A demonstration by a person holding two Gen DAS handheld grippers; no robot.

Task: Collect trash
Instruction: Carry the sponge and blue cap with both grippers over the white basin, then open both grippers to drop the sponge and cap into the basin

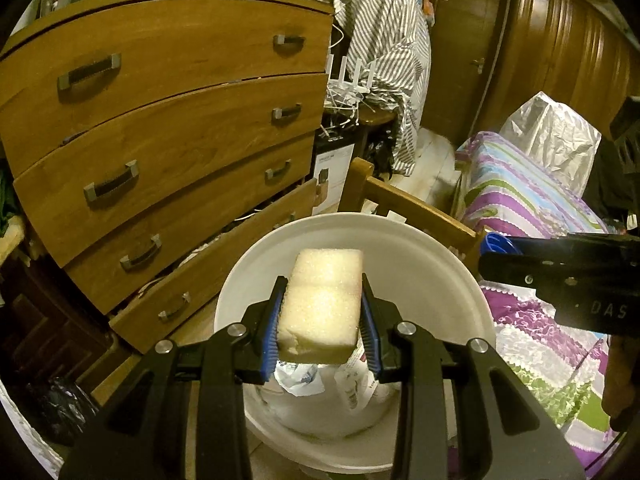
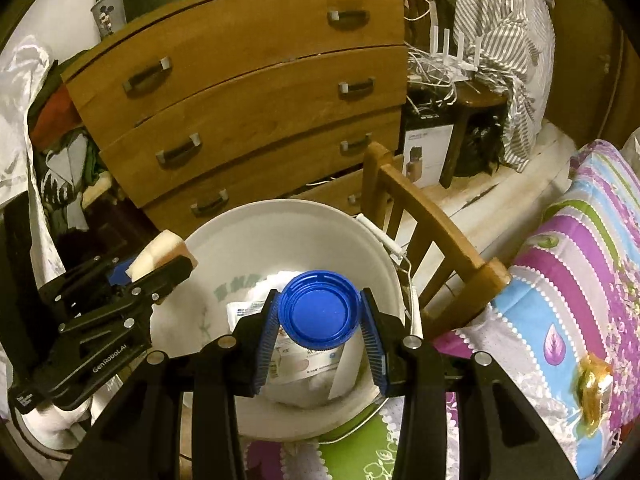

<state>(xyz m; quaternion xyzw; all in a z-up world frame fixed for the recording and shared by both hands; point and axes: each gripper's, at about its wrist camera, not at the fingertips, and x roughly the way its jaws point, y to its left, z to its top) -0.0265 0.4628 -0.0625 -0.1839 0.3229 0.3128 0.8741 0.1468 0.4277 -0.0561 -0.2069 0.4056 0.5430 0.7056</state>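
Left hand-held gripper [image 1: 322, 312] clamps foam block [image 1: 322, 300], right hand-held gripper [image 2: 320, 320] clamps blue lid [image 2: 319, 310]; both over bucket [image 2: 372, 240]. Drop step; next: let go w/ each.

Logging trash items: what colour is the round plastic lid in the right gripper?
Blue lid, clearest in the right wrist view.

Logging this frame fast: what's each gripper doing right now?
Left gripper: closed on a foam block above the white bucket.
Right gripper: closed on a blue lid above the same bucket.

Both wrist cameras look closely down into one white bucket [image 1: 472, 280].
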